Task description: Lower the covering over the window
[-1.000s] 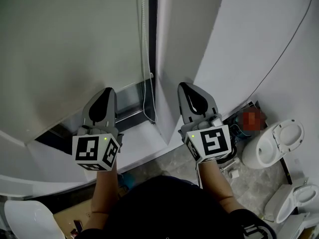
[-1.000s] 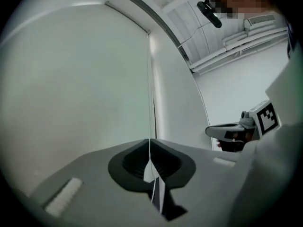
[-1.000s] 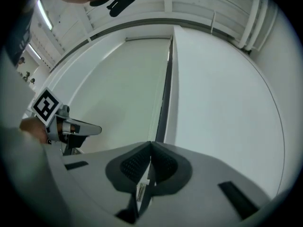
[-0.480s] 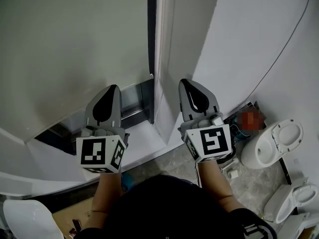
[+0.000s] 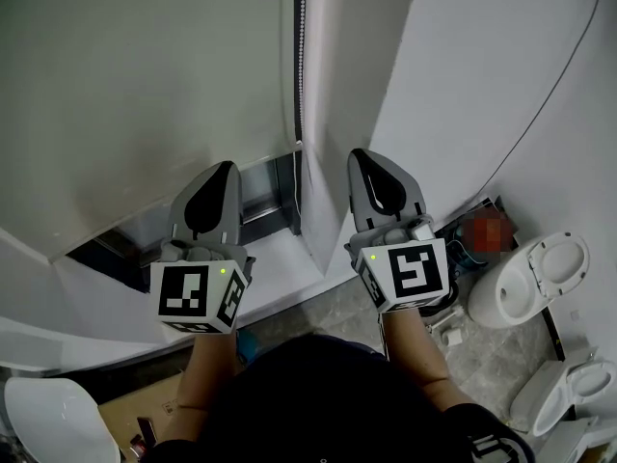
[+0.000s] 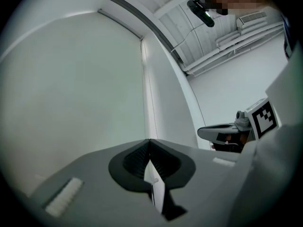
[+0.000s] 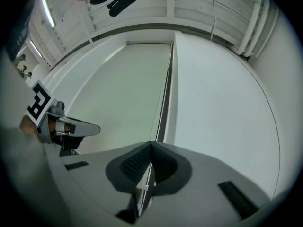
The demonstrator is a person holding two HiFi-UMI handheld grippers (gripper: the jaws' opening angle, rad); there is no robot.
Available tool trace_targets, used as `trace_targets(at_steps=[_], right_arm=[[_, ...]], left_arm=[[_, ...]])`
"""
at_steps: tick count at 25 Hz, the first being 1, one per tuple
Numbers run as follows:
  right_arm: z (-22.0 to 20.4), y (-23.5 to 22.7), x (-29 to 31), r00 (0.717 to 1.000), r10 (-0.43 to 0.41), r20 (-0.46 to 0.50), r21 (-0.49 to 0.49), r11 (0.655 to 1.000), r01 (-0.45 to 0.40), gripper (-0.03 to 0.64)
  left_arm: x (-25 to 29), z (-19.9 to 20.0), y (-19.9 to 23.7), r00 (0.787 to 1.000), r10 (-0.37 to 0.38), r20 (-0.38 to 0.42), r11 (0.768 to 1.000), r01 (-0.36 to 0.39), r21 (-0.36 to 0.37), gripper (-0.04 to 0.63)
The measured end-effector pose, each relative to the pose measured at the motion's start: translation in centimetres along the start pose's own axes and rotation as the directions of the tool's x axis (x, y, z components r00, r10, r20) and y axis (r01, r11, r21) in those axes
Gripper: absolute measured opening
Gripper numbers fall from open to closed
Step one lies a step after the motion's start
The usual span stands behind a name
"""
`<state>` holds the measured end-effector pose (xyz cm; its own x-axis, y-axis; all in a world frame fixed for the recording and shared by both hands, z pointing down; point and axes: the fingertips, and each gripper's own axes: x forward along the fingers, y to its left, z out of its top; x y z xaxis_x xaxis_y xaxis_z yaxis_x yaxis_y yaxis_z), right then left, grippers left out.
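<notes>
A: Quick, biggest first. Where's the blind?

B: The blind (image 5: 145,85) covers most of the window. Its bottom edge hangs short of the sill (image 5: 275,258), with a dark strip of glass (image 5: 262,189) open beneath it. I can't tell any drop against a second ago, because the camera shifted too.

A: And the surroundings?

B: The white wall (image 5: 463,66) stands at the right and a toilet (image 5: 525,283) sits on the floor below it. Both are the same as before.

A: Left tongs?

B: The left tongs (image 5: 226,168) are pressed together. A second ago they sat a bit further left and lower in the head view. Now they are nearer the dark window frame (image 5: 292,177). In the left gripper view a thin beaded strand runs up from their tip, so they look pinched on the chain.

A: Right tongs?

B: The right tongs (image 5: 362,154) are in about the same spot as before. They are closed on the bead chain (image 7: 163,103), which runs through the pads and up along the frame.

A: Has the chain changed?

B: Yes. A second ago it hung as a loose two-strand loop in front of the blind's edge. Now the head view shows one beaded line against the frame, plus a short stretch just above the sill.
</notes>
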<state>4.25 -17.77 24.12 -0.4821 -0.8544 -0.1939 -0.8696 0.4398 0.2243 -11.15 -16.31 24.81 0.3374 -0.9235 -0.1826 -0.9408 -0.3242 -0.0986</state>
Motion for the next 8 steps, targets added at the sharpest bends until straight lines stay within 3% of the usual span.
trace_targets(at_steps=[8], right_arm=[[0.9, -0.4, -1.8, 1.0, 0.025, 0.013, -0.015, 1.0, -0.025, 0.012]], left_arm=[[-1.3, 0.6, -1.4, 0.999, 0.035, 0.014, 0.999, -0.035, -0.008, 0.011]])
